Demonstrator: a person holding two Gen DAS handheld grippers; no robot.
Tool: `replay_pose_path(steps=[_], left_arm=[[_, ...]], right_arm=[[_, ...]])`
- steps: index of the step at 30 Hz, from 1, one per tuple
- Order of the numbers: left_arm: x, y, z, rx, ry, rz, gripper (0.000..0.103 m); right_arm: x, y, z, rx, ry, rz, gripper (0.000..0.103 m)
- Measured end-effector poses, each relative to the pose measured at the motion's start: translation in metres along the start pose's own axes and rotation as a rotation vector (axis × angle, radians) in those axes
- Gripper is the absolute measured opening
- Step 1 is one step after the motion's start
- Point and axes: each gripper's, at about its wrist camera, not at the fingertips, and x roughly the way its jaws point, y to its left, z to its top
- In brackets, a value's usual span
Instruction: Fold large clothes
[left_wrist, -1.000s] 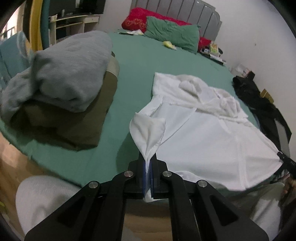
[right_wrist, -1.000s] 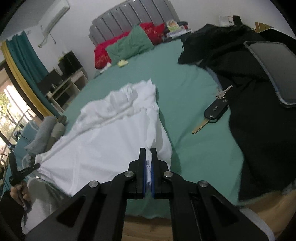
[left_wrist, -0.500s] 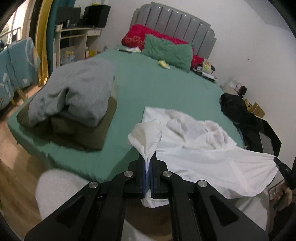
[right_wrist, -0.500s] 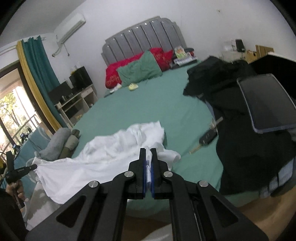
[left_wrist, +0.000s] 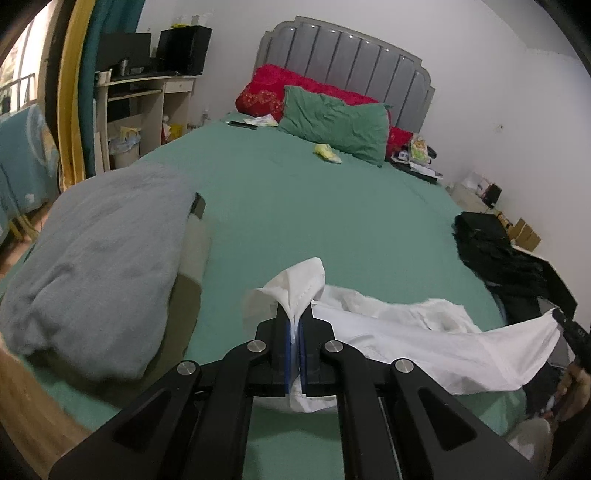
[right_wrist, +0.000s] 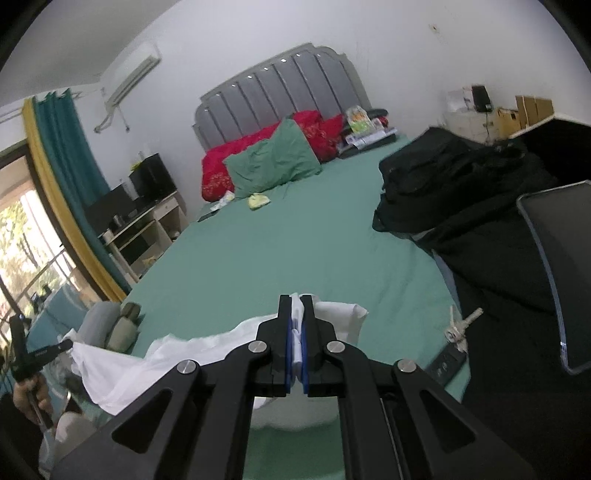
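A white garment (left_wrist: 436, 339) hangs stretched between my two grippers above the near end of the green bed (left_wrist: 314, 206). My left gripper (left_wrist: 294, 317) is shut on one corner of it, a tuft of cloth sticking up past the fingertips. In the right wrist view my right gripper (right_wrist: 295, 317) is shut on the opposite corner, and the white garment (right_wrist: 177, 354) sags away to the left toward the other gripper (right_wrist: 37, 354), held in a hand. The far end of the garment still rests crumpled on the sheet.
A folded grey garment (left_wrist: 96, 258) on an olive one lies at the bed's near left. Black clothes (right_wrist: 461, 184), a tablet (right_wrist: 561, 273) and keys (right_wrist: 458, 328) fill the right side. Green pillow (left_wrist: 332, 122) and red pillows (left_wrist: 266, 92) sit at the headboard.
Both grippers rose and pulled back with the garment's corners; most of the white cloth lifted off the sheet and now hangs between them, and the views tilted up toward the headboard.
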Motion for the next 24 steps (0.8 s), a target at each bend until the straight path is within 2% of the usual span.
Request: replay_pose_path(steps=[8, 14, 16, 17, 18, 19, 20, 21, 23, 24], left_arm=[[0.087, 0.008, 0.024, -0.018, 0.048, 0.070, 0.004], [0.148, 0.023, 0.027, -0.057, 0.129, 0.119, 0.004], [0.166, 0.027, 0.025, -0.057, 0.157, 0.135, 0.010], [0.173, 0.029, 0.024, -0.058, 0.177, 0.137, 0.024], [0.176, 0.032, 0.024, -0.066, 0.182, 0.145, 0.045], [0.172, 0.034, 0.024, -0.081, 0.162, 0.153, 0.054], [0.165, 0.036, 0.025, -0.099, 0.131, 0.158, 0.063], [0.158, 0.036, 0.025, -0.110, 0.108, 0.159, 0.064], [0.142, 0.032, 0.025, -0.110, 0.084, 0.140, 0.064], [0.134, 0.024, 0.022, -0.086, 0.084, 0.101, 0.064]], right_arm=[[0.103, -0.024, 0.021, -0.007, 0.082, -0.039, 0.004], [0.171, -0.031, 0.020, -0.040, 0.162, -0.080, 0.005], [0.190, -0.034, 0.017, -0.054, 0.192, -0.099, 0.007], [0.199, -0.035, 0.015, -0.070, 0.211, -0.123, 0.013], [0.203, -0.037, 0.013, -0.084, 0.222, -0.157, 0.024], [0.203, -0.038, 0.012, -0.090, 0.221, -0.187, 0.033], [0.199, -0.039, 0.011, -0.091, 0.210, -0.203, 0.054], [0.190, -0.038, 0.013, -0.097, 0.183, -0.219, 0.075], [0.172, -0.031, 0.018, -0.125, 0.132, -0.237, 0.087], [0.157, -0.024, 0.022, -0.143, 0.103, -0.218, 0.087]])
